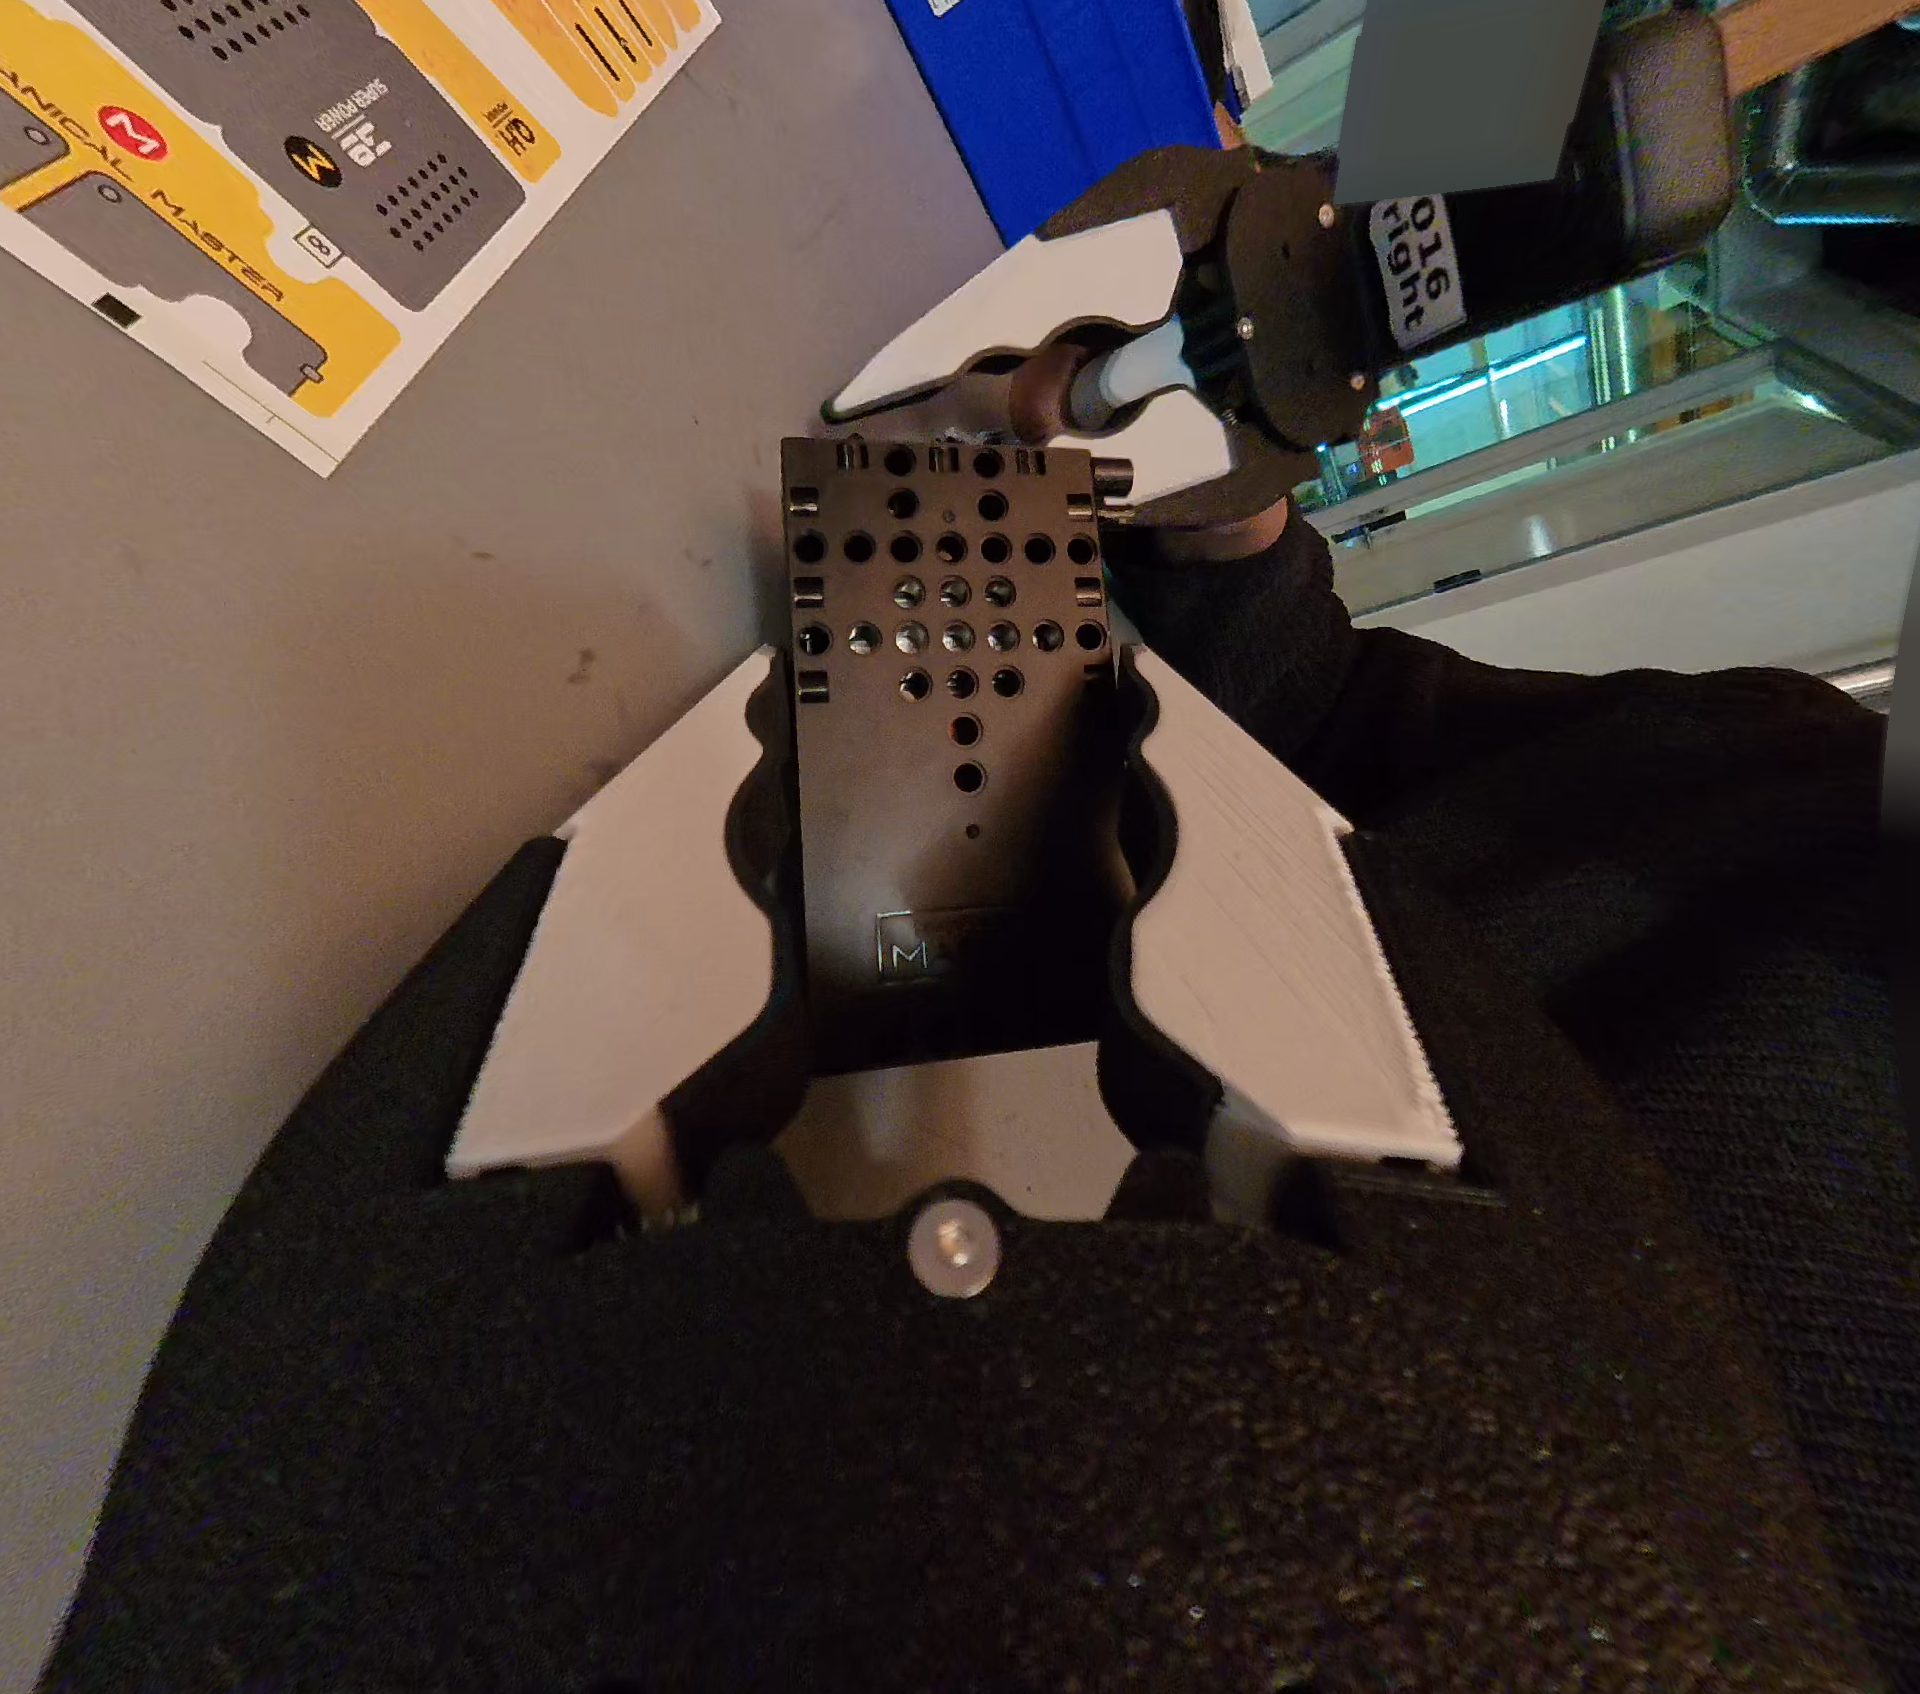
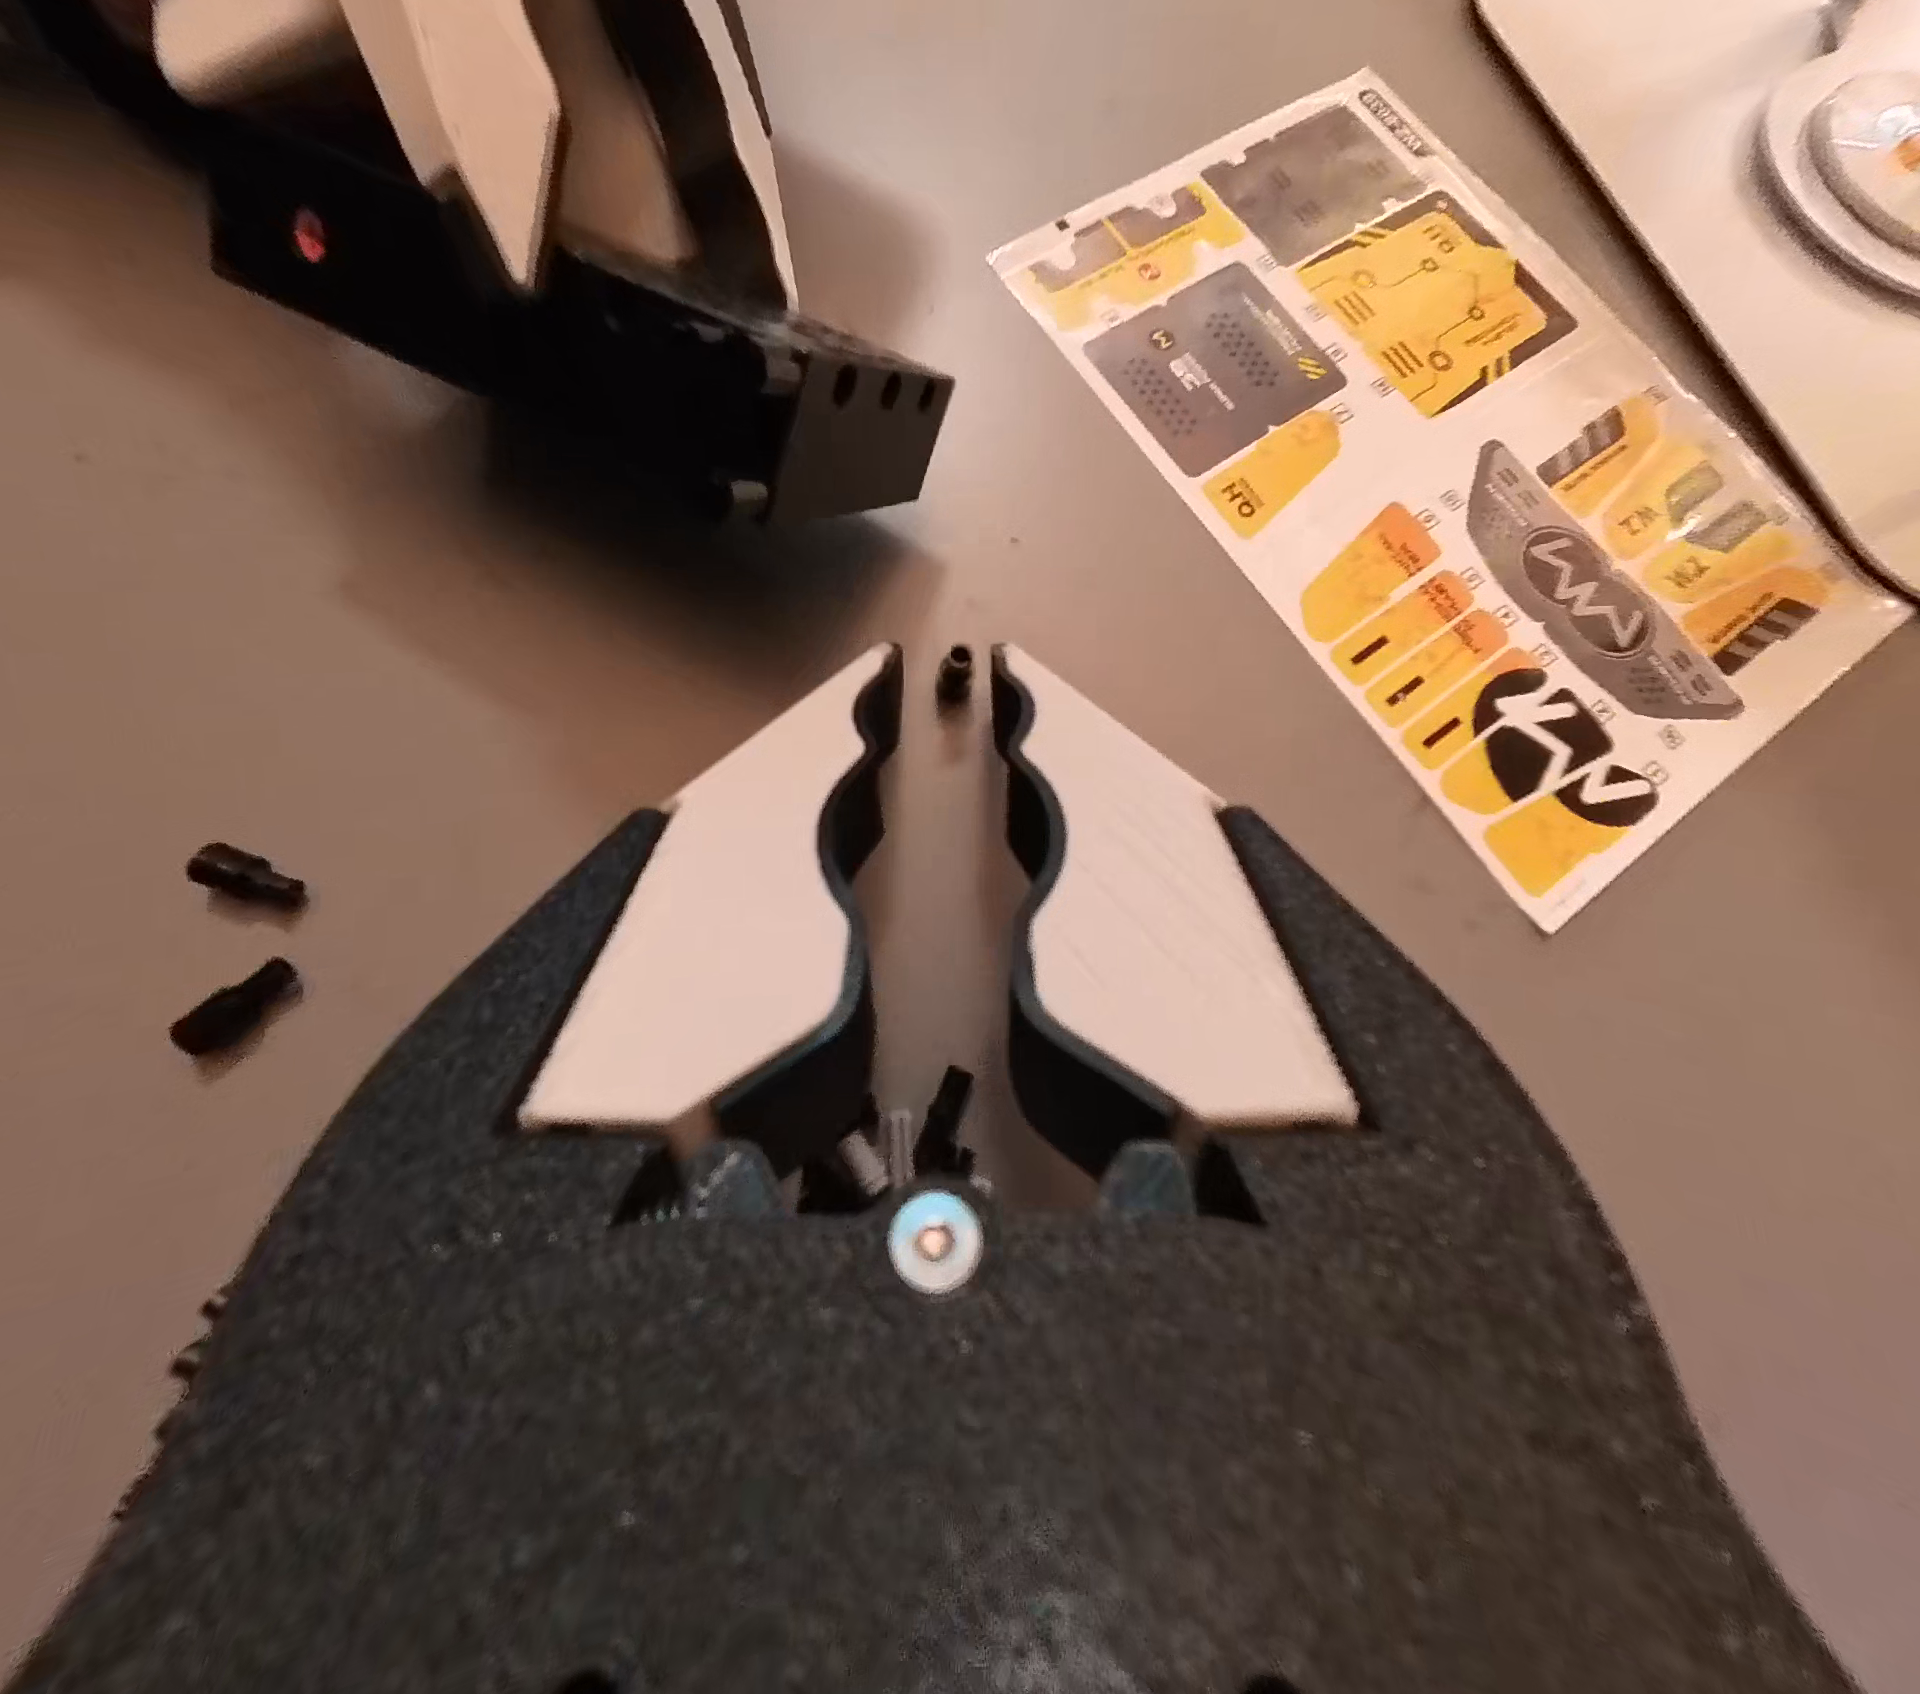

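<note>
Between the white fingers of the left tongs sits a black block, clamped on both long sides; its top face is full of round holes and its far end sticks out past the fingertips. From the right wrist view the block is tilted, its free end low over the grey bench; whether it touches the bench I cannot tell. The right tongs stand slightly apart, and a small black pin stands between their tips, though whether the fingers touch it cannot be told. Their tips lie just beyond the block's free end. Two more black pins lie loose on the bench, left of the right tongs and well apart from the block. A sticker sheet printed in yellow, orange and grey lies flat on the bench, well to the right of the block. Beyond the sheet, farther from the block, a white tray sits on the bench with a round object on it, too blurred to identify.
</note>
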{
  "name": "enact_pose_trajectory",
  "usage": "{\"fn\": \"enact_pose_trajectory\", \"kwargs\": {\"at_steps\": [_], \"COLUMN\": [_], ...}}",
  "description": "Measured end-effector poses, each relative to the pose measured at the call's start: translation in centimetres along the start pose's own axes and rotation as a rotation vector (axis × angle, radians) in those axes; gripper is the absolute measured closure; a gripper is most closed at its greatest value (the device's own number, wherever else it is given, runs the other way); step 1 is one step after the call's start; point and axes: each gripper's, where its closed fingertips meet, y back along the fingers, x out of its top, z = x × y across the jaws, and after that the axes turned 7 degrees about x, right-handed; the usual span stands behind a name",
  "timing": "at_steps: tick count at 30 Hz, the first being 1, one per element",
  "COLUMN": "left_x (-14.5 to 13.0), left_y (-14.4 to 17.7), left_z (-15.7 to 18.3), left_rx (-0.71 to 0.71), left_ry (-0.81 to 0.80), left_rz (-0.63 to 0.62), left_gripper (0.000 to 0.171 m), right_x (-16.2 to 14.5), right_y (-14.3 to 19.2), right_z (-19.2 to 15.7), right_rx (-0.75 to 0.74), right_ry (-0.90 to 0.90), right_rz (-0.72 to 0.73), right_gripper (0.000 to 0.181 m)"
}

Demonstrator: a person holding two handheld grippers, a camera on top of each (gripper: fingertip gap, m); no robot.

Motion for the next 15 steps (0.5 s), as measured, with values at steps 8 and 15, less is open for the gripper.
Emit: {"fn": "enact_pose_trajectory", "kwargs": {"at_steps": [8,15], "left_x": [0.0,0.0], "left_y": [0.0,0.0], "left_z": [0.0,0.0], "left_rx": [-0.002,-0.004], "left_ry": [0.003,0.006], "left_rz": [0.000,-0.001], "left_gripper": [0.110,0.110], "right_x": [0.3,2.0], "right_y": [0.6,2.6], "right_z": [-0.4,-1.3], "right_rx": [-0.025,-0.034], "right_ry": [0.054,0.102], "right_rz": [0.008,0.138], "right_gripper": [0.175,0.175]}}
